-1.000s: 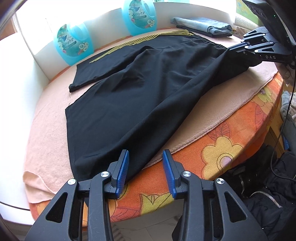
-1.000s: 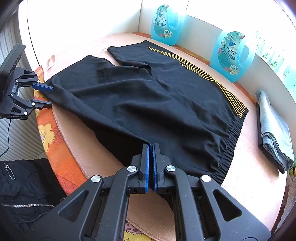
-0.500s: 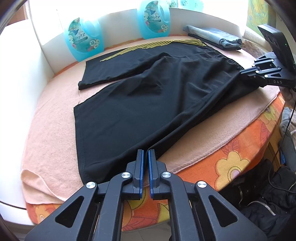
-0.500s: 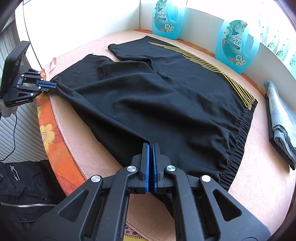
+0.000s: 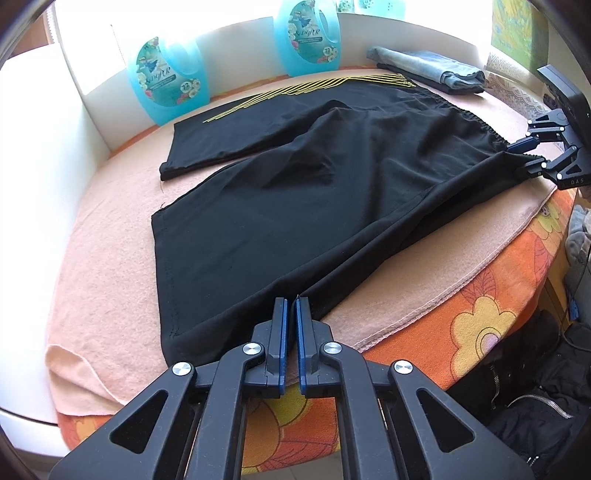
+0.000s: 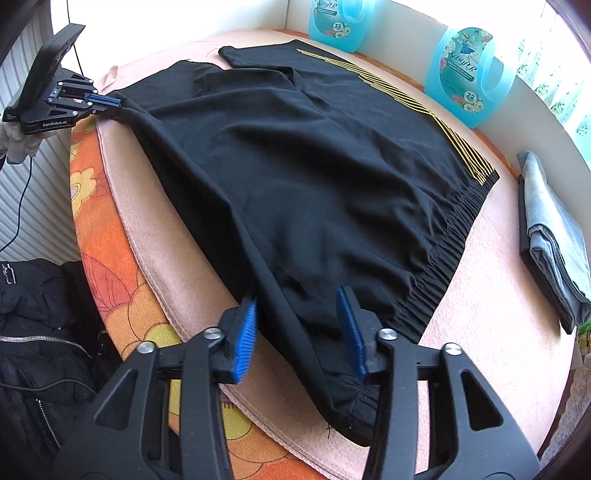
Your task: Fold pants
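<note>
Black pants (image 5: 295, 192) lie beside two blue bottles (image 5: 166, 81).

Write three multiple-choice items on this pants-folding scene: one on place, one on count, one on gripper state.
1. Where does the folded grey denim garment lie?
A. beside the waistband of the black pants with yellow stripes
B. on a pant leg
C. on the floor

2. How many blue detergent bottles stand by the wall in the right wrist view?
A. one
B. two
C. four

3. How is the right gripper?
A. shut on cloth
B. out of view
C. open, cloth between its fingers

B for 2: bottles and. A for 1: it sits past the waistband. C for 3: jaws just opened, pads apart.
</note>
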`<action>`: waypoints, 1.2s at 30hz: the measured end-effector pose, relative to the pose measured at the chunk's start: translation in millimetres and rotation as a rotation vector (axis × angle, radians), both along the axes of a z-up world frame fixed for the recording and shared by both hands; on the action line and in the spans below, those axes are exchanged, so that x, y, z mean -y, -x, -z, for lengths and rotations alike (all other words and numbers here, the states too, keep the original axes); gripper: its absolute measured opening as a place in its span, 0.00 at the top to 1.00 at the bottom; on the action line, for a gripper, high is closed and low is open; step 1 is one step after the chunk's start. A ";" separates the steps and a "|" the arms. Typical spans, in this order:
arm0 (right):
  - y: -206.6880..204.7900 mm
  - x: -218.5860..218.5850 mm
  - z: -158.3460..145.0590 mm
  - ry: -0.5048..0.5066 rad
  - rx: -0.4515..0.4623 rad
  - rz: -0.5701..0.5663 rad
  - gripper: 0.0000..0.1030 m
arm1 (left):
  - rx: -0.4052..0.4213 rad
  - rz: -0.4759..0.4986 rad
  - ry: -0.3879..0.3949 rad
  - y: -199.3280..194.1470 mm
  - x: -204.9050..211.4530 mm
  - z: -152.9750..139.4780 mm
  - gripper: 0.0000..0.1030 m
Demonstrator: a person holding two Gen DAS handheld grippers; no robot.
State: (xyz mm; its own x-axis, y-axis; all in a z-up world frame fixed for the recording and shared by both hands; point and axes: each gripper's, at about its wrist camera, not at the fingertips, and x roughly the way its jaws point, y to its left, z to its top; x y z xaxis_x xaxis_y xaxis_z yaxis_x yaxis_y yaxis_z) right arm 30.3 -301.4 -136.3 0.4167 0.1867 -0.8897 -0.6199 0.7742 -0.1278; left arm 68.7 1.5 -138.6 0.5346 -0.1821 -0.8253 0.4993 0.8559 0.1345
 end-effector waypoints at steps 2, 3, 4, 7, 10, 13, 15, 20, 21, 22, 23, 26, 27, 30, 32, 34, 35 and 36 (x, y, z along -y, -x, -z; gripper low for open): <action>0.3 3.9 -0.8 -0.010 0.006 0.018 0.84 | 0.018 -0.006 -0.027 1.9 -2.7 0.5 0.87; -0.5 5.5 -1.6 -0.012 0.010 0.032 0.84 | 0.016 -0.005 -0.029 2.6 -4.8 0.7 0.87; -1.5 6.8 -2.4 -0.018 0.012 0.045 0.87 | 0.012 -0.008 -0.022 3.4 -6.9 0.1 0.87; -5.9 7.4 -5.5 -0.028 0.022 0.073 0.92 | 0.005 -0.008 0.003 7.5 -10.1 -2.3 0.87; -12.1 3.8 -5.9 0.001 0.042 0.090 0.93 | -0.007 0.019 0.000 12.5 -7.6 0.0 0.87; -20.5 3.7 -7.3 0.001 0.047 0.106 0.93 | 0.017 0.011 -0.035 14.3 -7.1 1.6 0.78; -24.1 3.8 -10.0 -0.008 0.053 0.115 0.93 | 0.030 0.009 -0.053 14.2 -8.9 1.3 0.73; -24.5 3.5 -16.0 -0.020 0.068 0.127 0.93 | 0.013 0.006 -0.034 14.4 -13.7 3.7 0.99; -23.4 3.7 -17.0 -0.021 0.071 0.128 0.93 | 0.023 -0.006 -0.025 14.7 -14.5 3.5 0.99; -22.1 3.3 -18.0 -0.022 0.074 0.129 0.93 | 0.032 -0.020 -0.011 14.6 -15.9 2.5 0.99; -20.1 3.6 -19.1 -0.022 0.079 0.132 0.93 | 0.049 -0.035 0.005 14.4 -17.6 0.1 0.99; -13.8 4.4 -24.7 -0.024 0.108 0.145 0.93 | 0.100 -0.084 0.074 11.3 -24.9 -15.0 1.00; -12.3 4.6 -27.7 -0.027 0.119 0.151 0.93 | 0.115 -0.090 0.087 9.3 -26.4 -20.5 1.00; -8.3 4.3 -39.3 -0.038 0.167 0.167 0.95 | 0.178 -0.102 0.088 1.8 -27.3 -36.9 1.00; -8.4 3.5 -47.8 -0.040 0.195 0.176 0.95 | 0.216 -0.106 0.092 -5.1 -27.5 -47.6 1.00; -9.9 2.8 -55.9 -0.045 0.215 0.179 0.96 | 0.249 -0.104 0.097 -12.3 -26.9 -57.8 1.00; -11.1 2.5 -59.2 -0.043 0.225 0.182 0.96 | 0.263 -0.102 0.100 -15.8 -26.1 -61.9 1.00; -13.2 1.6 -61.7 -0.038 0.233 0.186 0.96 | 0.276 -0.099 0.101 -18.9 -25.0 -64.8 1.00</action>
State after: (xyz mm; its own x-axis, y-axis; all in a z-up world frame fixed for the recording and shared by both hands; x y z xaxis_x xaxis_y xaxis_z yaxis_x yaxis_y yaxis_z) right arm 43.5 -303.0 -74.6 0.6389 0.1195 -0.7599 -0.4245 0.8786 -0.2188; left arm 87.7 26.5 -73.7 0.7552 -0.1914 -0.6269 0.3690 0.9146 0.1653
